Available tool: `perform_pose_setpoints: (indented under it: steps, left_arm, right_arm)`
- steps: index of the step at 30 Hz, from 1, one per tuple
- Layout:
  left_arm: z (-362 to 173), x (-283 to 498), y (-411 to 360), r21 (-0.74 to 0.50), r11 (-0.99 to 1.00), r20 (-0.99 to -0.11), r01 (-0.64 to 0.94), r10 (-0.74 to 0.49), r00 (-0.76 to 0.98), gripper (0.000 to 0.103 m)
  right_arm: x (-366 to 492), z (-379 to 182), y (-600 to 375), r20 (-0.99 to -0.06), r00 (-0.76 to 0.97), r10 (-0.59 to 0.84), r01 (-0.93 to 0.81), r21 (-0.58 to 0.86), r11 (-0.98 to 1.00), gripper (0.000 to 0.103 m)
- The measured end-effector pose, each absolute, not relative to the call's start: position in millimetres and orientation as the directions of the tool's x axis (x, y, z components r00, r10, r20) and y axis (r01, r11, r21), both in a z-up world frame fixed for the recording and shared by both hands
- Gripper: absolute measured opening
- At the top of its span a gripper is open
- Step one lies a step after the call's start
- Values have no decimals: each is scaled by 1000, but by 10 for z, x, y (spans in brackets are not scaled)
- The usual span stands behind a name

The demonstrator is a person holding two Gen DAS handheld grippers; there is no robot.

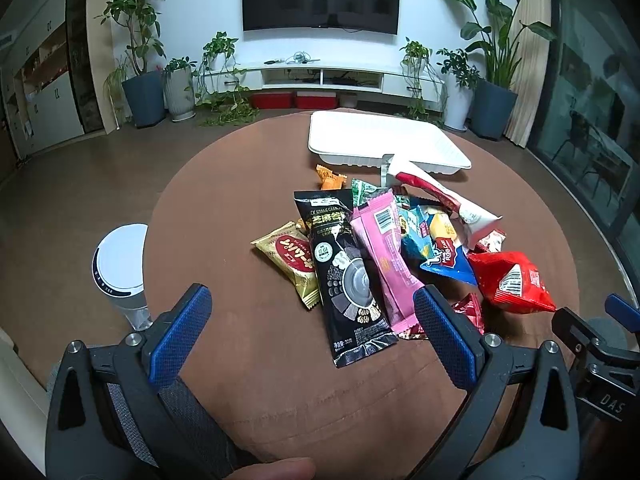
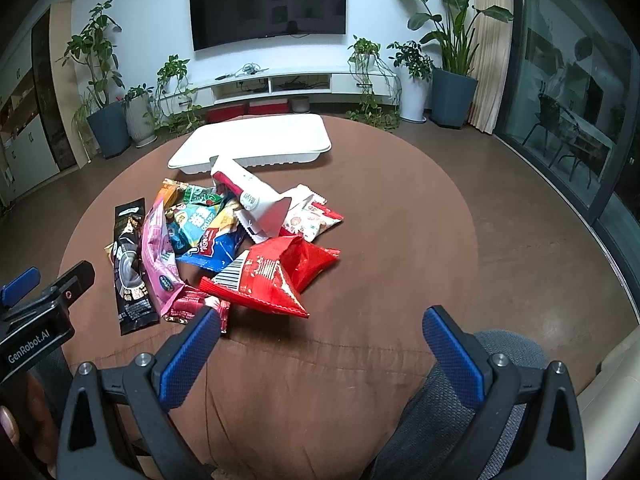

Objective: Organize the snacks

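A heap of snack packets (image 1: 380,248) is seen on the brown table (image 1: 240,200) before a white tray (image 1: 384,140), both grippers' jaws held apart, empty.

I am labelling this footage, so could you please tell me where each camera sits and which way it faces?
Left wrist: on the left gripper, low at the round brown table's near edge, facing the snack pile and white tray; jaws open, a fingertip shows below.
Right wrist: on the right gripper, same edge, further right, facing likewise; jaws open, a grey sleeve shows.
Shared: red bag, pink packet, black packet, wall TV.
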State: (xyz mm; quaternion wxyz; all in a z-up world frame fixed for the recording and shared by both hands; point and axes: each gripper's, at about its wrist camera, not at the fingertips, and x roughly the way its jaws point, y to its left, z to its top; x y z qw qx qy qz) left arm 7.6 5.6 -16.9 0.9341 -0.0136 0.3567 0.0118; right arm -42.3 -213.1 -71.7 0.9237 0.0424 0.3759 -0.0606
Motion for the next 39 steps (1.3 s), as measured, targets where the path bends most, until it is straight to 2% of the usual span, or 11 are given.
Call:
perform_pose_setpoints:
  steps: [39]
  left_arm:
    - [-247,101,9,-17,1000,-678,-24,7,735,103]
  right_arm:
    - [-447,-724,-2100,-698,711,-81,136,24,990,103]
